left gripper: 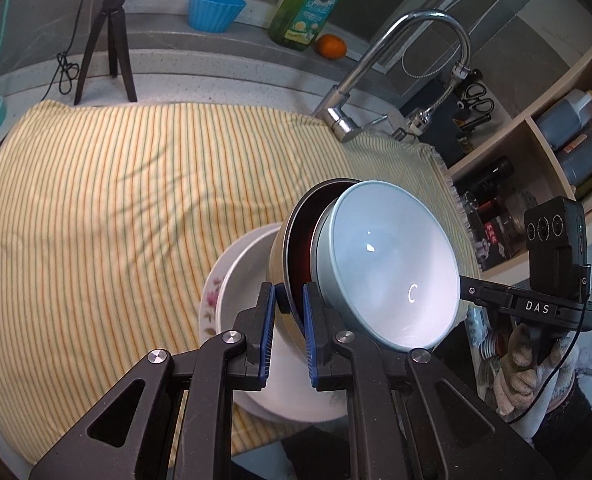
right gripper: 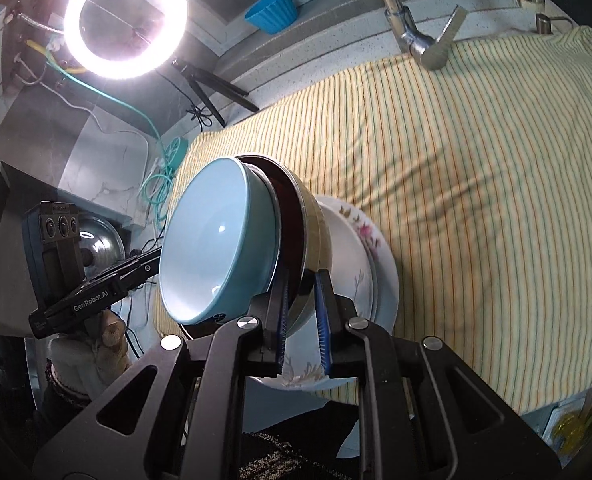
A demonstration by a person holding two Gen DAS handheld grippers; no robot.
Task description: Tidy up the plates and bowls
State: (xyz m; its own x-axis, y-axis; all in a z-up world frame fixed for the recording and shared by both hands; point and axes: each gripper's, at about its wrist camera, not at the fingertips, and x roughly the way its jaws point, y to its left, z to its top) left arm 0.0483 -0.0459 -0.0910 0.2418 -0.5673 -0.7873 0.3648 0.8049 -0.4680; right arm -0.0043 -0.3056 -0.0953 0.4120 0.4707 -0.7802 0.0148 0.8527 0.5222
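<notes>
A: Both of our grippers, the left gripper and the right gripper, are pinched nearly shut on opposite rim edges of the dark metal bowl.

B: With the pale blue bowl nested inside, tilted steeply, just above the floral plates.

A: We judge it needs levelling before it sets down on those plates.

B: Agreed; we lower both sides together, releasing only once it rests on the plates over the striped cloth.
</notes>
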